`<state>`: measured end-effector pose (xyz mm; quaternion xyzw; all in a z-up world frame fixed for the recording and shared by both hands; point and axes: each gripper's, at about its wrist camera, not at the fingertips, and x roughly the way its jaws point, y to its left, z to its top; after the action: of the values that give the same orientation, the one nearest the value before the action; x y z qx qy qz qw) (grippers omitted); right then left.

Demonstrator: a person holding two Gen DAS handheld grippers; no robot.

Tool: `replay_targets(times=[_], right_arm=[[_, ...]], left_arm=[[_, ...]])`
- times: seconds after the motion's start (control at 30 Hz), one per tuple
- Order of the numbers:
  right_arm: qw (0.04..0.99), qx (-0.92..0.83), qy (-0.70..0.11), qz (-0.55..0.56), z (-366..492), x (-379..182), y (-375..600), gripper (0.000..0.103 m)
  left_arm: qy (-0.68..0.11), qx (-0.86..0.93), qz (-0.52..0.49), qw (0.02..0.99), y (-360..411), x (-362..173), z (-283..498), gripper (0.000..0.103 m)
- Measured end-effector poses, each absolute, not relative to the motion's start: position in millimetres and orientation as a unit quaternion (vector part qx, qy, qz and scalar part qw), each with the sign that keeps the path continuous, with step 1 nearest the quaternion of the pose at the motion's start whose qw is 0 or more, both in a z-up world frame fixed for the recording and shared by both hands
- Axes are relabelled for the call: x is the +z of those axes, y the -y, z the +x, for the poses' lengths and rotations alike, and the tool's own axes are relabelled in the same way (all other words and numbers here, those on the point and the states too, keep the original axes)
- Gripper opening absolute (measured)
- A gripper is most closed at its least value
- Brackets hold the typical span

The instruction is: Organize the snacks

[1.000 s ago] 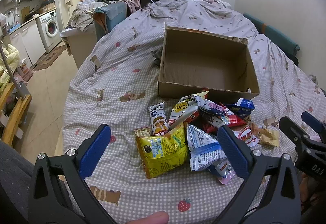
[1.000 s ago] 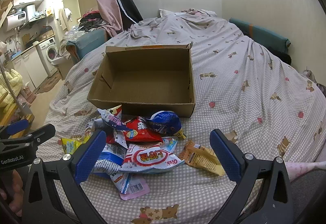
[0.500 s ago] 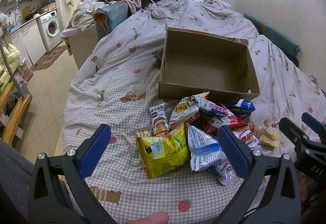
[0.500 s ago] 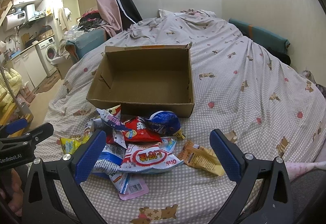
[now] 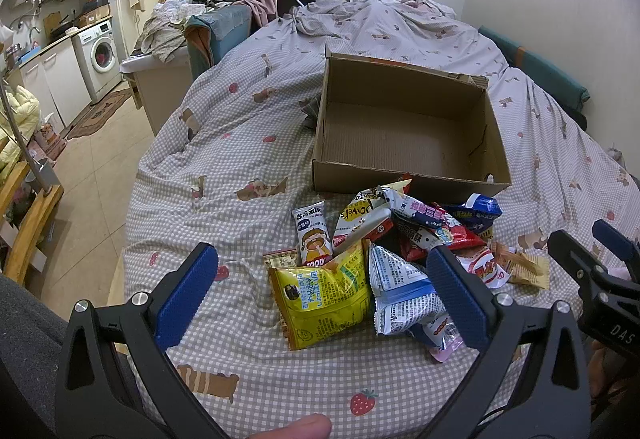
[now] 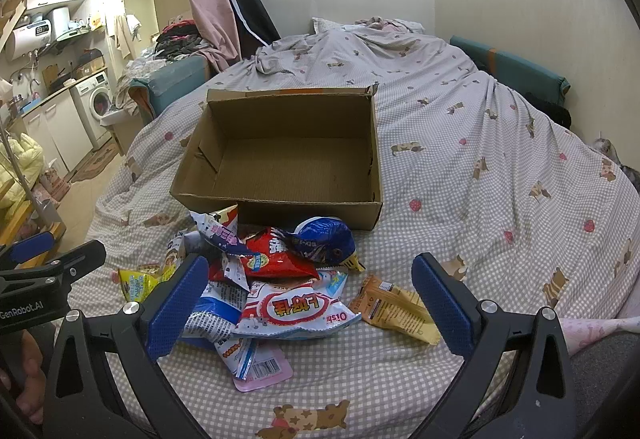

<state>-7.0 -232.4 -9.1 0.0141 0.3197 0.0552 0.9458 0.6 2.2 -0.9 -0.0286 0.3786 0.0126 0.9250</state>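
a heap of snack packets (image 5: 396,251) lies on a checked bed cover (image 5: 224,167) at lower centre of the frame, just in front of an empty cardboard box (image 5: 404,131). left gripper (image 5: 322,293) and right gripper (image 6: 306,303) hover over the heap, jaws wide apart, holding nothing. the packets look light, puffy, crinkly and slippery; the yellow bag (image 5: 324,295) is probably best pinched at a flat sealed edge, gently, so the contents don't crush.

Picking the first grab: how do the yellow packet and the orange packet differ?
The yellow packet looks puffy and lies at the pile's left end, touching other bags. The orange packet looks flatter and lies at the right end, nearly apart. Both rest on the bedspread, outside the empty box.
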Motion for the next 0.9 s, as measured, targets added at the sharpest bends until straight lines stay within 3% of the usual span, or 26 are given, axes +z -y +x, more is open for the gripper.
replay_targets(times=[0.9], right_arm=[[0.945, 0.057, -0.323, 0.012, -7.3, -11.4, 232.3, 0.103]], left_arm=[[-0.381, 0.013, -0.030, 0.924, -3.2, -1.8, 0.4, 0.103]])
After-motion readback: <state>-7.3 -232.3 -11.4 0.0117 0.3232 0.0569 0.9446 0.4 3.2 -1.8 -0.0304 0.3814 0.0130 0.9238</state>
